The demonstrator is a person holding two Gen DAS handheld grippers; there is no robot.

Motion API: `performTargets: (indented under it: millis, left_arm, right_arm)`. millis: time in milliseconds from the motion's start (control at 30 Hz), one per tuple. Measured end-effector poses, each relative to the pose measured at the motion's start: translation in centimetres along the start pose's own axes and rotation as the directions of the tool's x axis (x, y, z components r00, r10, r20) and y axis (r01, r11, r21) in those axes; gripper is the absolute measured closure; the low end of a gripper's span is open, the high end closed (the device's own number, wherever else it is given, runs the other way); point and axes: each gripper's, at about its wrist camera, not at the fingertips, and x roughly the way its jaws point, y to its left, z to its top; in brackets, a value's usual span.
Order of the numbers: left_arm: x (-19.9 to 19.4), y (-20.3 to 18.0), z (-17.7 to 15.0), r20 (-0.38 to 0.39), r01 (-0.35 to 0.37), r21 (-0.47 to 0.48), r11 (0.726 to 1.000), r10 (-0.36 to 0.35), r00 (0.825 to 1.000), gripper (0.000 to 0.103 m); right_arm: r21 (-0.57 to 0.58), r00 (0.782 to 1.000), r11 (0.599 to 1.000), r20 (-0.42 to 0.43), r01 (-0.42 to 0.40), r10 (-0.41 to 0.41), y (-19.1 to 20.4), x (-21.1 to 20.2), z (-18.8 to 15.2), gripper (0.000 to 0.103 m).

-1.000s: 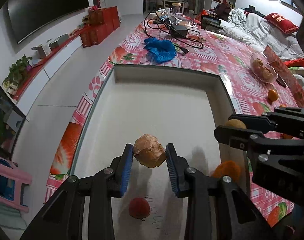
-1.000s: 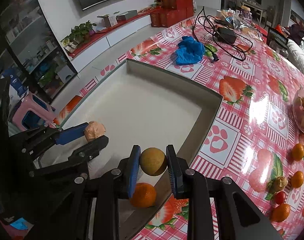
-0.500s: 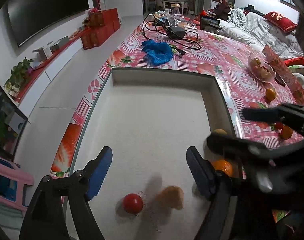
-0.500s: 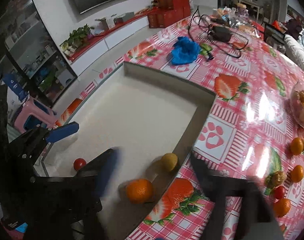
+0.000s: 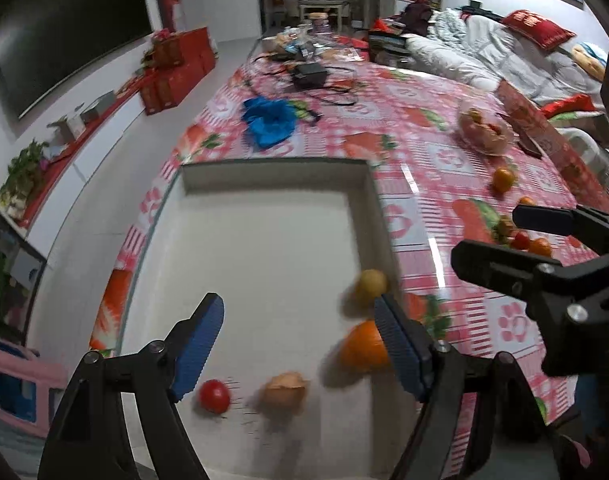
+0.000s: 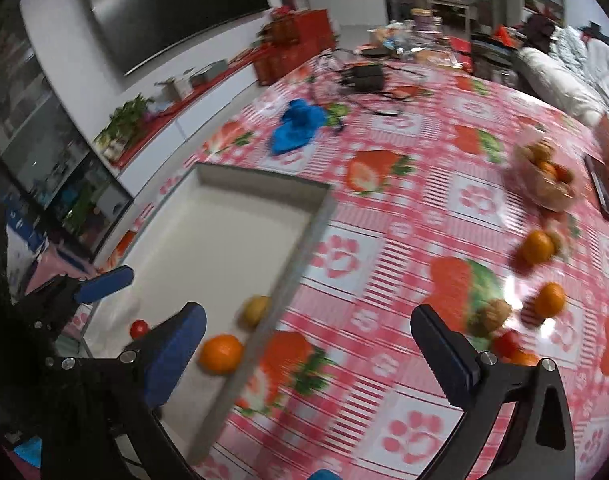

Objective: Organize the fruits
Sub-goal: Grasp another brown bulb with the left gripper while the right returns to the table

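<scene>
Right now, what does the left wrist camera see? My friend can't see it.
The open left gripper hovers over a white tray holding a red tomato, a tan fruit, an orange and a yellow fruit. The tray sits on a strawberry tablecloth, with the right gripper alongside.

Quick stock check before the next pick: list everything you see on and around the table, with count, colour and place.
Tray: one, white, near table edge.
Orange: one, orange, in tray by right wall.
Yellow fruit: one, in tray, beyond orange.
Tomato: one, red, tray's near end.
Tan wrapped fruit: one, beside tomato.
Loose fruits: several, mostly orange, on tablecloth.
Fruit bowl: one, clear, far right.
Blue cloth: one, beyond tray.
Left gripper: open, empty.
Right gripper: open, empty.
</scene>
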Motion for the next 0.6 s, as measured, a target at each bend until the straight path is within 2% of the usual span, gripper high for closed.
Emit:
performTargets:
  millis: [167, 300, 467, 600]
  left_arm:
    - [-0.8, -3.7, 1.1, 0.009, 0.057, 0.058, 0.997, -0.058, 0.998, 0.022]
    - [-0.9, -6.5, 2.0, -0.002, 0.095, 0.096, 0.991, -0.096, 0.995, 0.022]
    - [-0.4, -10.1, 3.0, -0.024, 0.13, 0.13, 0.983, -0.128, 0.992, 0.022]
    - [0.8, -12.8, 4.1, -0.05, 0.15, 0.148, 0.978, -0.144, 0.988, 0.022]
  right_arm:
    - [0.079, 0.998, 0.995, 0.02, 0.064, -0.066, -4.7, -2.4, -1.3, 0.0]
    - [0.182, 0.991, 0.975, 0.012, 0.129, -0.134, -9.6, -3.7, -2.7, 0.0]
    - [0.294, 0.974, 0.931, -0.005, 0.216, -0.225, -15.6, -5.4, -5.4, 0.0]
    - [0.317, 0.953, 0.899, -0.064, 0.301, -0.296, -19.1, -5.3, -7.8, 0.0]
